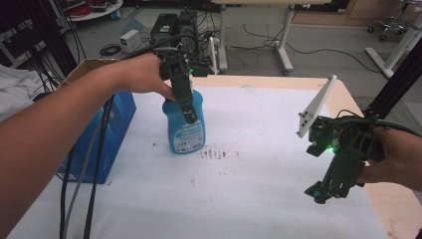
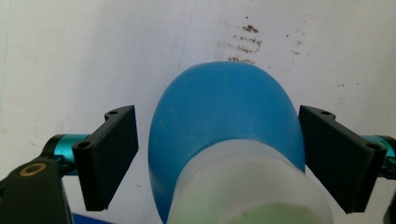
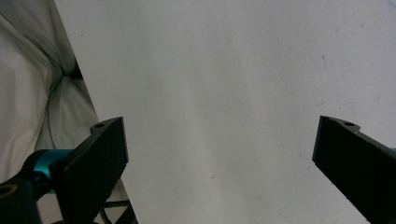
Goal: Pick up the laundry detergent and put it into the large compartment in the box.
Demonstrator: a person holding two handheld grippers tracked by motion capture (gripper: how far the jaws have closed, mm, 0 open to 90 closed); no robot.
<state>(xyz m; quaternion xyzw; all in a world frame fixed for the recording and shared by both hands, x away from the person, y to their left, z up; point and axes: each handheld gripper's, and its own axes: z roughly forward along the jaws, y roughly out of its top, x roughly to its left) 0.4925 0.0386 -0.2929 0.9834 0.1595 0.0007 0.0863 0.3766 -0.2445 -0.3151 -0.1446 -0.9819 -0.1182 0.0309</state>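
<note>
A blue spray bottle (image 1: 185, 130) stands upright on the white sheet (image 1: 249, 199), left of the table's middle. My left gripper (image 1: 190, 117) comes down over it from above, held in a hand. In the left gripper view the bottle's blue shoulder (image 2: 224, 107) and pale neck (image 2: 247, 186) sit between the jaws. My left gripper (image 2: 218, 116) is open, with a small gap on the left side and barely any on the right. My right gripper (image 1: 321, 193) hangs near the table's right edge, tilted down. It is open (image 3: 219, 126) over bare white sheet.
Brown specks (image 1: 215, 153) stain the sheet just right of the bottle, and the stain (image 2: 243, 44) lies beyond it. A blue box (image 1: 117, 124) stands at the left edge, with cables (image 1: 94, 164) draped past it. White cloth (image 3: 28, 93) lies beyond the sheet's edge.
</note>
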